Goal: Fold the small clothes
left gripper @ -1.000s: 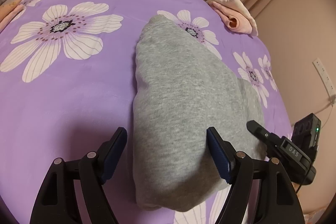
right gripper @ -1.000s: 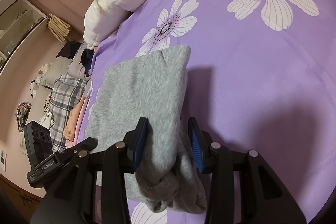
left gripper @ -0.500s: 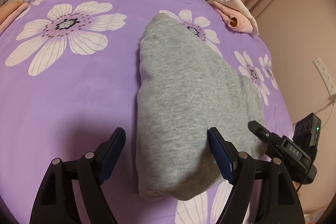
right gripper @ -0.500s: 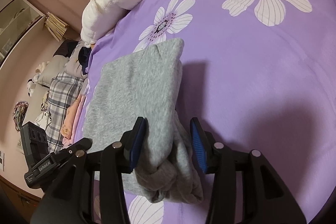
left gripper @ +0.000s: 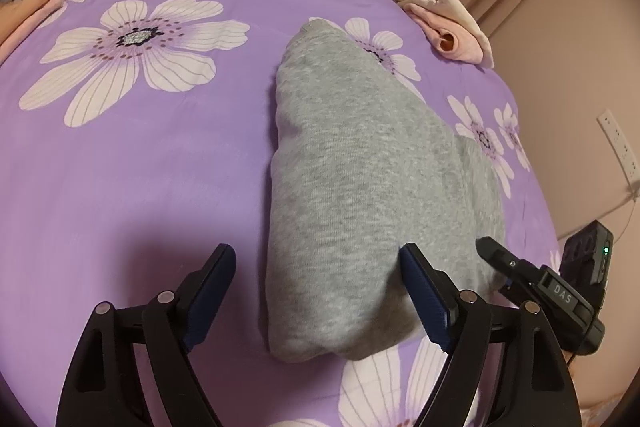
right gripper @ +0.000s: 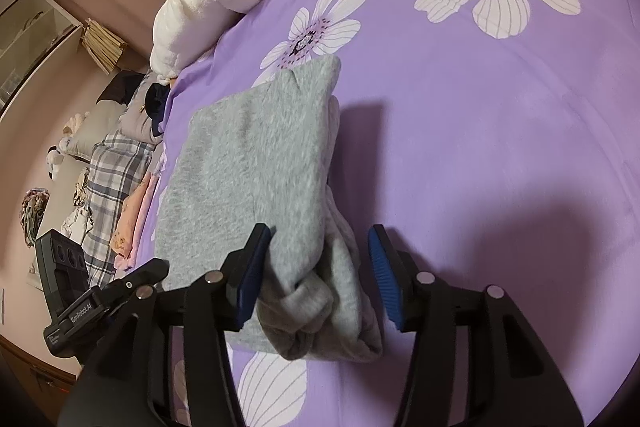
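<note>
**Both tongs letting go of folded grey garment on the bed**

Purple floral bedspread [left gripper: 140, 163] fills both views. Folded grey garment [left gripper: 360, 195] lies flat on it, roughly centre in the left wrist view, running from 12 o'clock down to 6 o'clock between the tongs.

Left gripper [left gripper: 316, 291]: jaws wide, have just been opening. Near end of the garment sits between them. Right-hand pad is at the cloth's edge; contact there I cannot tell. Left-hand pad is clear, with bare bedspread between it and the cloth. No grip.

Right gripper [right gripper: 320, 271]: jaws about half open, have just been opening. The garment's bunched, layered corner [right gripper: 316, 307] is between them. Left pad touching or just beside the cloth, right pad apart from it. Not clamping.

Around the edges: white fluffy blanket [right gripper: 200, 11] at 11 o'clock in the right wrist view, pink folded clothes [left gripper: 452, 27] at 1 o'clock in the left wrist view, plaid cloth [right gripper: 108, 171] at 9 o'clock in the right wrist view.
</note>
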`<state>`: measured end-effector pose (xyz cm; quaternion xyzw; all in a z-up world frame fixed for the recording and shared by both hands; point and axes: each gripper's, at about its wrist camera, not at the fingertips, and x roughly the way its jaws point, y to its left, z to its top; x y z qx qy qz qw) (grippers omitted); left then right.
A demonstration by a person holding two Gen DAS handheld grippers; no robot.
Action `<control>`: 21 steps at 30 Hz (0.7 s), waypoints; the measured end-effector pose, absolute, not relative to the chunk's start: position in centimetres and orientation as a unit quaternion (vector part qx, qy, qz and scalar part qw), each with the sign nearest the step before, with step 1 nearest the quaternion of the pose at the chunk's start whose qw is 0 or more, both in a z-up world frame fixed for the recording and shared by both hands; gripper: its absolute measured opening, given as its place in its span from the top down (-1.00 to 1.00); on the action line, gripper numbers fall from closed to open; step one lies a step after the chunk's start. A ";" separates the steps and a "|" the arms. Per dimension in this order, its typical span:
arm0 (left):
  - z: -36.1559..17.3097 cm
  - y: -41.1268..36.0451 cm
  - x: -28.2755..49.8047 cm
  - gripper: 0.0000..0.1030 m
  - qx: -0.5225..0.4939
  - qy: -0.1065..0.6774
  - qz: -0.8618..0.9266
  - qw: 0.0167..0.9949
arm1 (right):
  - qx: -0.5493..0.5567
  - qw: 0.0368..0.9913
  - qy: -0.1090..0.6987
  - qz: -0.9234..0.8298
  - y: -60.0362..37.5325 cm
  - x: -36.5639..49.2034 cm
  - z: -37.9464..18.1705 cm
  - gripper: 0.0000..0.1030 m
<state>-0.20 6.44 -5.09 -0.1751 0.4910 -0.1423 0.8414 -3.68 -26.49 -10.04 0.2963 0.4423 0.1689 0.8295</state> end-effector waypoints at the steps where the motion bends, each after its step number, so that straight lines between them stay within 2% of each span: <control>1: -5.1 6.5 -0.3 -0.62 -0.176 0.491 -0.142 0.841 | 0.296 0.829 0.443 0.169 -26.5 -3.8 -10.1 -0.03; 8: -5.2 6.7 -1.0 -0.68 -0.175 0.494 -0.138 0.840 | 0.295 0.829 0.446 0.166 -26.6 -4.1 -10.1 -0.08; 21: -5.3 8.3 -2.8 -0.69 -0.175 0.501 -0.112 0.840 | 0.253 0.852 0.436 0.143 -26.6 -5.4 -8.6 -0.11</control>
